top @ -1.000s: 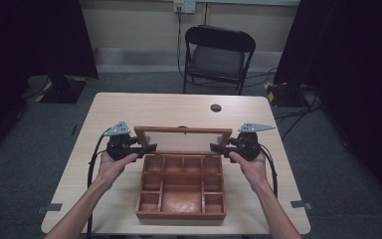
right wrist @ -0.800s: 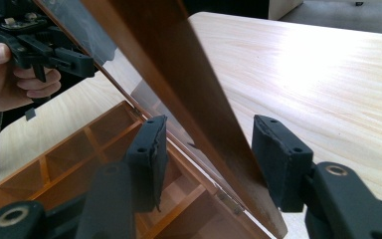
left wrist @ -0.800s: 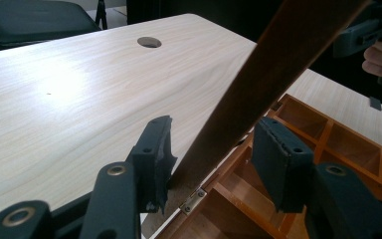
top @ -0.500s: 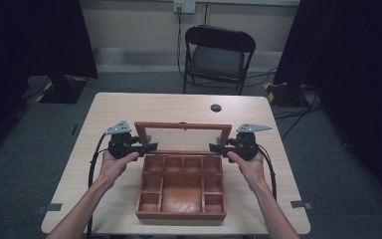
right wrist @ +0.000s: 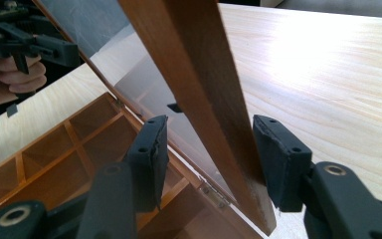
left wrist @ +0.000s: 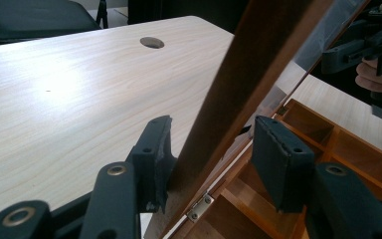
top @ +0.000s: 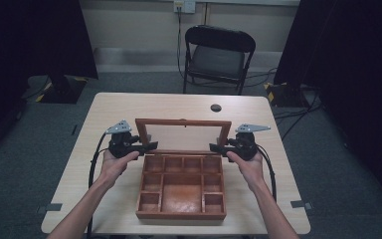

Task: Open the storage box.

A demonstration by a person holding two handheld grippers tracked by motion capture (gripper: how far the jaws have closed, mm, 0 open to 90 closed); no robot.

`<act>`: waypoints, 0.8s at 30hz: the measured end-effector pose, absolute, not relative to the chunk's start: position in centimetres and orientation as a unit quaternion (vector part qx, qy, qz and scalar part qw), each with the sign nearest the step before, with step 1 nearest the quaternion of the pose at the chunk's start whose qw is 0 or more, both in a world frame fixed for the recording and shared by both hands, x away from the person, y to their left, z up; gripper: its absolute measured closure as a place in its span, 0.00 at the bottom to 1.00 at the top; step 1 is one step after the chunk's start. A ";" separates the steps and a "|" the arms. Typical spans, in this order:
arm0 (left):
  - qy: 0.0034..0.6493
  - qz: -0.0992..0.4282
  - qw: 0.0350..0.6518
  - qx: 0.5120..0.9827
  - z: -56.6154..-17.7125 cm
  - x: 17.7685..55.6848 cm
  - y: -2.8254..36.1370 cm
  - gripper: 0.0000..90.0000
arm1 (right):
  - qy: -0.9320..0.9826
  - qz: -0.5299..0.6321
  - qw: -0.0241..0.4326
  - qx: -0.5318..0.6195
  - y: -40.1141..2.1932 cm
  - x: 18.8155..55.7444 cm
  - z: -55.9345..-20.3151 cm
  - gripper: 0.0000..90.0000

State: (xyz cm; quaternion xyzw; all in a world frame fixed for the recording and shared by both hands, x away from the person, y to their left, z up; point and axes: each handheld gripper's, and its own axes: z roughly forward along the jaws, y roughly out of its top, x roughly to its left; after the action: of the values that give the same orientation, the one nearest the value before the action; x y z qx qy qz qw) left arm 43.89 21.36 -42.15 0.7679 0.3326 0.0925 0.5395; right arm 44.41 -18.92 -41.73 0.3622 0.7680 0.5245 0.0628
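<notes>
Lid (top: 183,122) of the wooden box (top: 181,191), glass-paned so fragile, stands between both grippers' open jaws at its stiff side rails.

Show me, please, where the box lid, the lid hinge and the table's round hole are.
box lid (top: 183,122): high view, top rail of its frame.
lid hinge (left wrist: 199,207): left gripper view, metal plate.
round hole (top: 216,107): high view, its middle.

The lid frame (left wrist: 238,84) is cut off at the top edge in both gripper views, and the forearms (top: 79,219) are cropped by the high view's bottom edge.
</notes>
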 end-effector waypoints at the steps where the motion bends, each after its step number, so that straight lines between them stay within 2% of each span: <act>1: 0.334 0.092 0.540 0.767 -42.2 43.9 21.3 0.56 | 0.767 0.525 0.063 0.363 -18.9 44.5 -41.8 0.55; 14: 0.339 0.089 0.527 0.774 -43.0 44.4 21.6 0.58 | 0.765 0.526 0.069 0.366 -19.1 44.7 -41.9 0.58; 24: 0.351 0.092 0.526 0.769 -43.2 44.9 21.5 0.61 | 0.768 0.518 0.073 0.370 -19.2 45.0 -42.1 0.56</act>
State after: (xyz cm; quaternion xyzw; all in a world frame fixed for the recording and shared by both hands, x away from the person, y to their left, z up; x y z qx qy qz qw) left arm 44.88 21.47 -43.19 0.7694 0.3509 0.0922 0.5257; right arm 44.96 -19.23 -42.13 0.3698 0.7677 0.5184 0.0726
